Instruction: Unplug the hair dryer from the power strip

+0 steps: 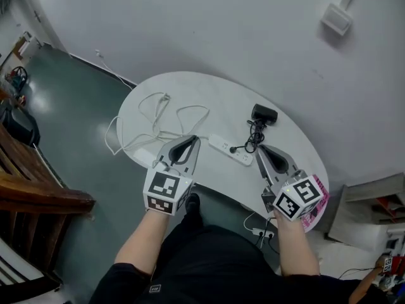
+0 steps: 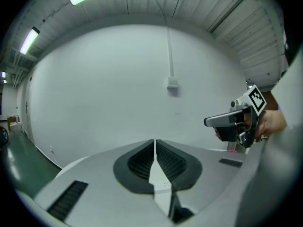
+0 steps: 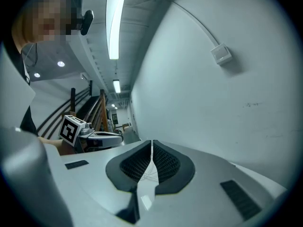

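A white power strip (image 1: 231, 150) lies near the middle of the white oval table (image 1: 209, 94). A black plug (image 1: 234, 149) sits in it, and its black cord runs up to the black hair dryer (image 1: 263, 114) at the back right. My left gripper (image 1: 191, 140) hovers over the table's front edge, left of the strip, shut and empty. My right gripper (image 1: 260, 151) hangs just right of the strip's end, also shut and empty. In the left gripper view the jaws (image 2: 155, 143) meet with nothing between them; the right gripper (image 2: 232, 122) shows at the right. The right gripper view shows its shut jaws (image 3: 151, 145) and the left gripper (image 3: 90, 135).
A loose white cable (image 1: 158, 116) loops over the table's left half and hangs off its edge. A second power strip (image 1: 262, 234) lies on the floor under the table. A wooden bench (image 1: 31, 189) stands at the left. A white wall with a small box (image 1: 336, 19) is behind the table.
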`<control>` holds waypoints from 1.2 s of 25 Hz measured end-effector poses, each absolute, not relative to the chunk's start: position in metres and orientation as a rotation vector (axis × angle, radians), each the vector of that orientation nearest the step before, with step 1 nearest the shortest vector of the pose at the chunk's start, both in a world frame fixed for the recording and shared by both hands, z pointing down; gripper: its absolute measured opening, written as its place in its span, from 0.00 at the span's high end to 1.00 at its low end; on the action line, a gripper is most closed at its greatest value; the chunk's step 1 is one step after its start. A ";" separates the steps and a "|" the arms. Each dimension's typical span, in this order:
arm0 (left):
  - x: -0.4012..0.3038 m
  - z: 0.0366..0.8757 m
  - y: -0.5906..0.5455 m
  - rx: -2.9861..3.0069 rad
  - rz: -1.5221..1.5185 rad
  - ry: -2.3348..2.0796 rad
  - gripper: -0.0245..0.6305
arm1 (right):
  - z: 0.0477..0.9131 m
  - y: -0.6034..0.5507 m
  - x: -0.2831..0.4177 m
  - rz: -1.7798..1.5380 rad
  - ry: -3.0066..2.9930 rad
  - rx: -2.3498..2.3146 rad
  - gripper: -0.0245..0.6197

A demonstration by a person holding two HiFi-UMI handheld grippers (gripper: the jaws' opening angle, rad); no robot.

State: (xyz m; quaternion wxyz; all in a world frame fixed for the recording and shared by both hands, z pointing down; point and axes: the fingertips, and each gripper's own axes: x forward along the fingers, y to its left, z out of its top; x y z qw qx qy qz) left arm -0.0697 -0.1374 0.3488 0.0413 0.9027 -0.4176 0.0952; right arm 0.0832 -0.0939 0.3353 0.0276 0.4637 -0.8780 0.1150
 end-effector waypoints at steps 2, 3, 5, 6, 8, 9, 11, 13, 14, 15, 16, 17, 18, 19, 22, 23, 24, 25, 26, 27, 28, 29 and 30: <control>-0.073 0.350 -0.161 2.776 0.294 -1.245 0.93 | 0.336 -0.116 0.079 0.361 -2.683 1.456 0.90; -0.074 0.350 -0.172 2.782 0.295 -1.227 0.93 | 0.337 -0.126 0.078 0.370 -2.674 1.470 0.90; -0.075 0.352 -0.191 2.794 0.297 -1.189 0.93 | 0.339 -0.142 0.074 0.389 -2.658 1.496 0.90; -0.076 0.354 -0.199 2.799 0.301 -1.170 0.93 | 0.341 -0.148 0.073 0.398 -2.649 1.505 0.90; -0.074 0.360 -0.213 2.803 0.316 -1.134 0.93 | 0.347 -0.158 0.071 0.418 -2.626 1.517 0.90; -0.072 0.364 -0.219 2.803 0.326 -1.115 0.93 | 0.350 -0.163 0.072 0.432 -2.613 1.523 0.90; -0.065 0.372 -0.226 2.800 0.345 -1.073 0.93 | 0.357 -0.169 0.076 0.464 -2.594 1.536 0.90; -0.055 0.381 -0.231 2.798 0.373 -1.033 0.93 | 0.362 -0.176 0.080 0.483 -2.583 1.539 0.90; -0.049 0.386 -0.233 2.797 0.392 -1.017 0.93 | 0.365 -0.179 0.083 0.489 -2.580 1.536 0.90; -0.043 0.391 -0.235 2.797 0.411 -1.003 0.93 | 0.368 -0.182 0.086 0.494 -2.578 1.530 0.90; -0.038 0.396 -0.236 2.794 0.431 -0.990 0.93 | 0.371 -0.185 0.090 0.502 -2.577 1.521 0.90; -0.032 0.401 -0.238 2.790 0.452 -0.978 0.93 | 0.376 -0.188 0.093 0.514 -2.576 1.511 0.90; -0.026 0.407 -0.239 2.783 0.475 -0.966 0.93 | 0.381 -0.191 0.096 0.528 -2.576 1.498 0.90; -0.022 0.413 -0.239 2.776 0.497 -0.955 0.93 | 0.386 -0.193 0.099 0.543 -2.577 1.482 0.90; -0.009 0.434 -0.240 2.749 0.567 -0.932 0.93 | 0.401 -0.198 0.104 0.581 -2.578 1.421 0.90; -0.005 0.441 -0.239 2.737 0.590 -0.930 0.93 | 0.406 -0.200 0.106 0.594 -2.578 1.401 0.90; -0.001 0.448 -0.239 2.722 0.611 -0.927 0.93 | 0.411 -0.200 0.107 0.609 -2.579 1.381 0.90; 0.002 0.456 -0.237 2.707 0.629 -0.923 0.93 | 0.415 -0.201 0.108 0.624 -2.582 1.360 0.90; 0.005 0.463 -0.236 2.693 0.647 -0.919 0.93 | 0.421 -0.200 0.108 0.638 -2.584 1.337 0.90; 0.007 0.469 -0.234 2.679 0.664 -0.914 0.93 | 0.426 -0.200 0.108 0.652 -2.582 1.314 0.90; 0.009 0.476 -0.233 2.666 0.682 -0.909 0.93 | 0.432 -0.200 0.108 0.665 -2.578 1.291 0.90; 0.012 0.482 -0.232 2.653 0.699 -0.903 0.92 | 0.438 -0.199 0.108 0.677 -2.575 1.267 0.90; 0.014 0.489 -0.231 2.640 0.715 -0.896 0.91 | 0.443 -0.199 0.108 0.689 -2.572 1.244 0.90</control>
